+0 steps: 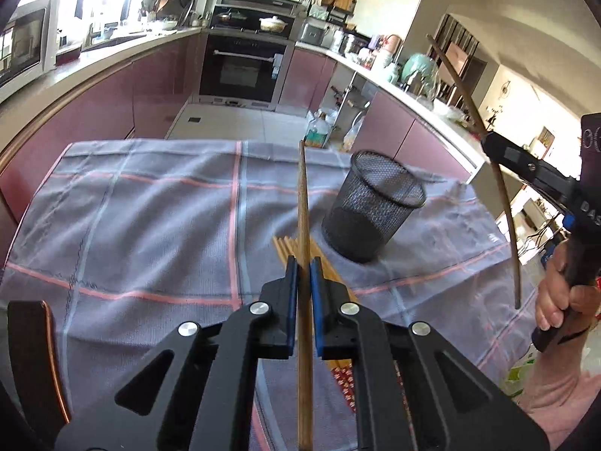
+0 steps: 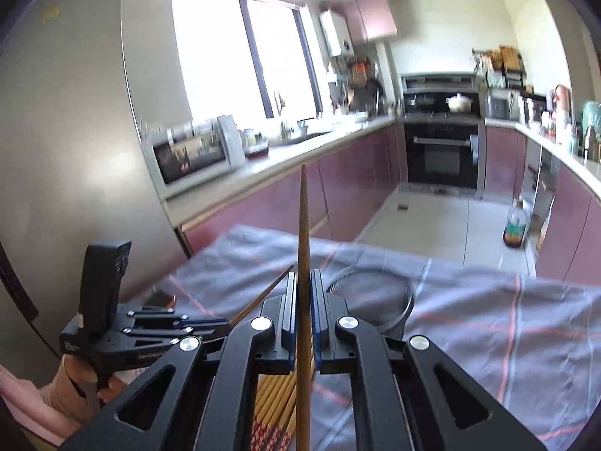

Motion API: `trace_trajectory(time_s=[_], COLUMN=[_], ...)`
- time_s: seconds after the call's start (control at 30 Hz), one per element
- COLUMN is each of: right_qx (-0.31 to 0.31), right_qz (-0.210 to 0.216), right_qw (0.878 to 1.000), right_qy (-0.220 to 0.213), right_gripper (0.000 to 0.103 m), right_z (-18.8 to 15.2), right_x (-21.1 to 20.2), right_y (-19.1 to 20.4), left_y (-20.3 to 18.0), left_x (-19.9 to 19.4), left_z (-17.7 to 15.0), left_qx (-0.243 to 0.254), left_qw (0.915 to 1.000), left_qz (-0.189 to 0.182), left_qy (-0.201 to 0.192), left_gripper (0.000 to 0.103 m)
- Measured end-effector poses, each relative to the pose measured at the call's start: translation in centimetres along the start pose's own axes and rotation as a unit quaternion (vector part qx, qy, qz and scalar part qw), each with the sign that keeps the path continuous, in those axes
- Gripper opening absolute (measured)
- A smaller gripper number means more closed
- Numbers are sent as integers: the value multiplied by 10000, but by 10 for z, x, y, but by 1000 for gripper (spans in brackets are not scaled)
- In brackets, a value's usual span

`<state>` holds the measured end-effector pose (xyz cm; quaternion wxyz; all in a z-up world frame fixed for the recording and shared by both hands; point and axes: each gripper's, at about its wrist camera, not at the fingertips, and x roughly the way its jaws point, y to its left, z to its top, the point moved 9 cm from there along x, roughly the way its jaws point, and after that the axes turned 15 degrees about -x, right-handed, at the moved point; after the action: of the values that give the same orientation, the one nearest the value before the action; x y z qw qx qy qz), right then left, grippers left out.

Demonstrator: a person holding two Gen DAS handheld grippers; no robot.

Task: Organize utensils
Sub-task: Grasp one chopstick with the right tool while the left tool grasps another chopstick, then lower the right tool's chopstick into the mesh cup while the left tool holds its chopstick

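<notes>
1. Left gripper [image 1: 304, 263] closed on a brown chopstick [image 1: 303, 203], gripped partway along its length, tip pointing forward and away; probably held so to keep the stick lined up with the fingers for aiming.
2. Right gripper [image 2: 303, 278] likewise clamped on a second chopstick [image 2: 303, 225]; in the left wrist view, that stick [image 1: 469, 101] crossed the jaws of the right gripper [image 1: 488, 139] and was carried above the table, apart from everything else.
3. Mesh cup [image 1: 373, 206] stood upright on the checked cloth [image 1: 150, 206], mouth open upward, no chopsticks visible inside; judged to be the destination, placed near the pile so that each trip stays short.
4. Pile of pale chopsticks [image 1: 287, 248] lay flat on the cloth just beside the cup's base, directly under the left gripper; more of the pile [image 2: 274, 394] showed beneath the right gripper, red-patterned ends toward the person.
5. One stick per claw: likely chosen for a firm pinch, since a bundle would slip between flat pads.
6. Judged early in the task: most sticks not yet in the cup.
7. Next likely need: tilting each stick toward vertical over the cup's mouth before letting go; risk of striking the rim and tipping the light cup.
</notes>
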<state>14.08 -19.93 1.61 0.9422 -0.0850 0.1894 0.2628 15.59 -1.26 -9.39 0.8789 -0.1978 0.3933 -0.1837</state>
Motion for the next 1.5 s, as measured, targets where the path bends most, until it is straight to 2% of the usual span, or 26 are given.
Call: trace_trajectory(time_s=[0.17, 0.27, 0.33, 0.43, 0.5, 0.7, 0.87, 0.93, 1.2, 1.3, 1.5], right_qx=[-9, 80, 164, 218, 248, 359, 352, 393, 514, 492, 508], right_qz=[-283, -280, -263, -272, -314, -508, -643, -624, -597, -621, -489], right_qw=[9985, 9987, 9987, 9984, 9977, 9952, 9941, 9950, 9967, 9968, 9975], right_qy=[-458, -422, -400, -444, -542, -762, -800, -671, -168, -119, 103], right_gripper=[5, 5, 5, 5, 5, 5, 5, 5, 5, 5, 5], right_z=[30, 32, 29, 26, 27, 32, 32, 25, -7, -12, -20], right_x=[1, 15, 27, 39, 44, 54, 58, 64, 80, 79, 88], right_y=[-27, -43, -50, -58, -65, -81, -86, -86, -90, -90, -84], left_y=[-40, -66, -81, -105, -117, -134, -142, -143, -140, -140, -129], left_x=[-28, -35, -36, -32, -24, 3, 31, 43, 106, 116, 139], left_z=[43, 67, 81, 97, 105, 127, 133, 132, 124, 122, 115], left_qx=[127, 272, 291, 409, 366, -48, -73, -63, -116, 11, 36], left_qw=[9967, 9935, 9916, 9882, 9872, 9845, 9825, 9824, 9871, 9858, 9889], left_qz=[-642, -765, -929, -1009, -1106, -1210, -1045, -932, -598, -399, -214], left_qy=[-479, -798, -855, -1078, -1085, -1272, -1537, -1616, -1482, -1634, -1471], left_gripper=[8, 8, 8, 8, 8, 8, 8, 8, 8, 8, 8])
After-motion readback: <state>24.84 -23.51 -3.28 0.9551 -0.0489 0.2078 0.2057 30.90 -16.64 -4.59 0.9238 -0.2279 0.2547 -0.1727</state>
